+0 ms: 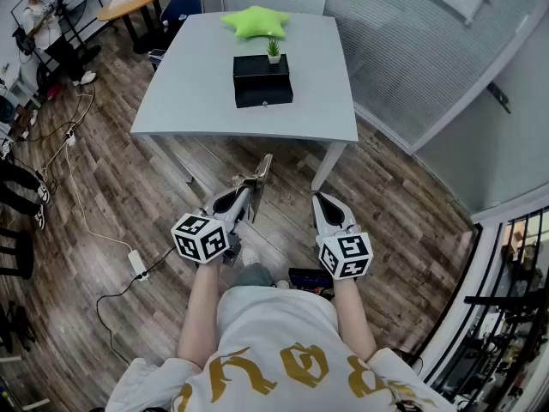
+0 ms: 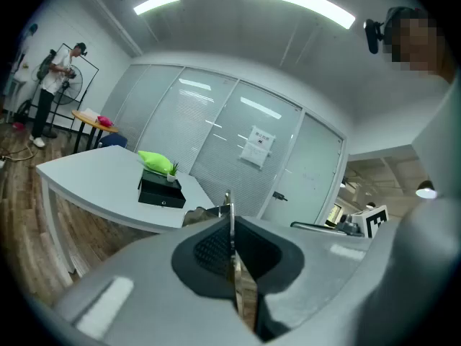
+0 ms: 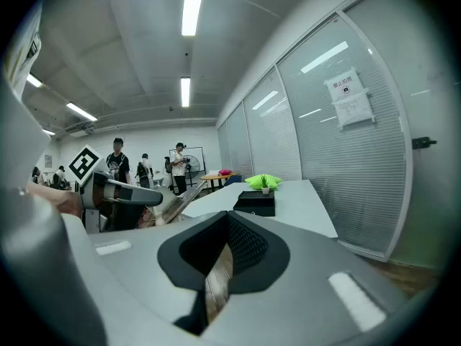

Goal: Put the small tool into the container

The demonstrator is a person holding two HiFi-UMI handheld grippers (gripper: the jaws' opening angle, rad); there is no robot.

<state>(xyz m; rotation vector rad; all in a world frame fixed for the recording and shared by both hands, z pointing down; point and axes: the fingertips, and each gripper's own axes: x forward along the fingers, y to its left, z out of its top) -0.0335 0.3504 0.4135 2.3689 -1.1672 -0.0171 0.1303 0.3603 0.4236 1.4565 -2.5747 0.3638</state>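
A black drawer-style box (image 1: 262,80) sits mid-table on the grey table (image 1: 197,101), with a tiny potted plant (image 1: 274,50) on its lid. My left gripper (image 1: 244,197) hangs over the floor in front of the table, shut on a thin flat metal tool (image 1: 261,177) that points up toward the table edge. In the left gripper view the tool (image 2: 229,211) shows edge-on between the jaws, with the box (image 2: 161,189) far ahead. My right gripper (image 1: 324,202) is level beside it, shut and empty. From the right gripper view (image 3: 225,225) the box (image 3: 255,202) is distant.
A green star cushion (image 1: 256,21) lies at the table's far edge. Cables and a power strip (image 1: 137,264) trail on the wooden floor to the left. A glass partition (image 1: 412,50) runs along the right. People stand by a fan (image 1: 73,3) at the back left.
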